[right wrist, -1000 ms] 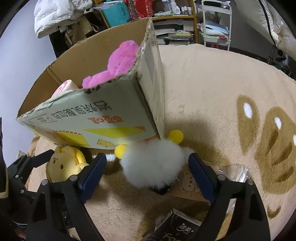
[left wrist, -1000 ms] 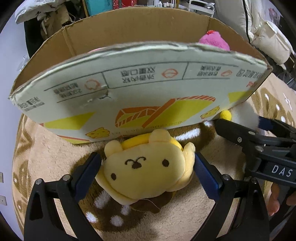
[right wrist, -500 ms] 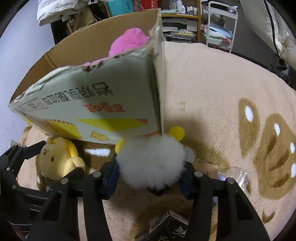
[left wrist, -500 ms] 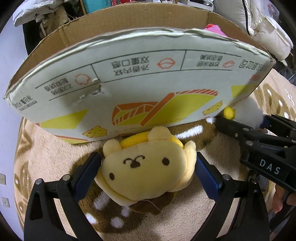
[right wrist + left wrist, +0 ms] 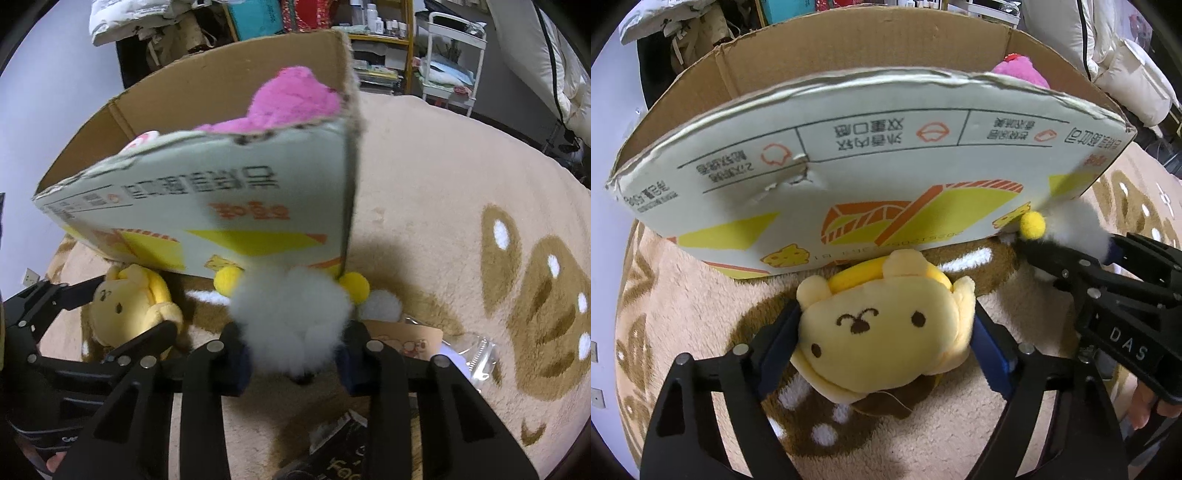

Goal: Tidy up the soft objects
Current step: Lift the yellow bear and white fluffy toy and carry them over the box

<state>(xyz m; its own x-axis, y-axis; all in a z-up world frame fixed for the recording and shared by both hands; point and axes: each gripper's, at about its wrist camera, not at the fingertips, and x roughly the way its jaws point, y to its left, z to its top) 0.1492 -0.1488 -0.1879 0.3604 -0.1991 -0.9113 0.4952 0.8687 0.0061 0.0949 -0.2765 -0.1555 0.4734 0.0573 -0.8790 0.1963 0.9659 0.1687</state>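
Note:
My left gripper (image 5: 882, 354) is shut on a yellow bear plush (image 5: 882, 332), held just in front of the cardboard box (image 5: 849, 177); the plush also shows in the right wrist view (image 5: 129, 306). My right gripper (image 5: 295, 358) is shut on a white fluffy plush (image 5: 291, 317) with yellow pompoms, at the box's near right corner (image 5: 347, 206). That plush also shows in the left wrist view (image 5: 1075, 225). A pink plush (image 5: 291, 99) and a pale pink item (image 5: 144, 140) lie inside the box.
The box stands on a beige rug with brown paw prints (image 5: 443, 206). A clear packet with a bear card (image 5: 424, 339) and a dark package (image 5: 340, 454) lie on the rug by my right gripper. Shelves and clutter stand behind the box.
Both grippers have closed: the left onto the yellow bear plush, the right onto the white fluffy plush. Both plushes sit slightly higher against the box front.

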